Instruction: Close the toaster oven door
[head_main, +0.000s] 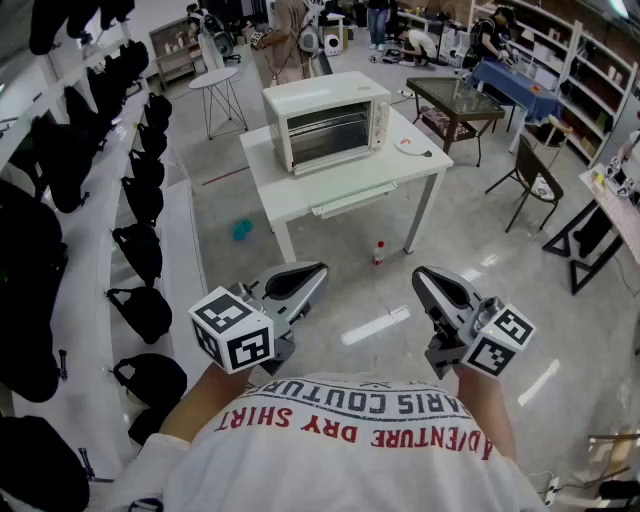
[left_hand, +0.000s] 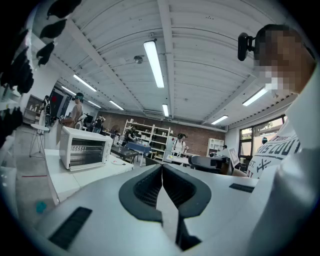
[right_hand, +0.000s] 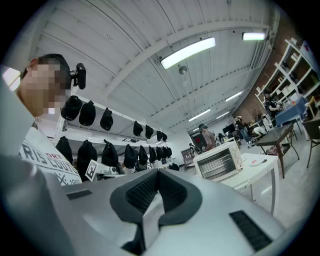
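Workshop floor | toaster oven (head_main: 328, 125) sits at the back of a white table (head_main: 300, 192), its door upright against the front | left gripper (head_main: 316, 272) and right gripper (head_main: 424, 277) held near the person's chest, well apart from the table | both pairs of jaws pressed together, nothing between them

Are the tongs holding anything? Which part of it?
No. Both the left tongs and right tongs are shut on nothing, away from the toaster oven.

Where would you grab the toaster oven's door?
Probably along the door's wide front edge, coming from the table's near side: the toaster oven faces this way on the white table. Its handle is too small to make out from here.
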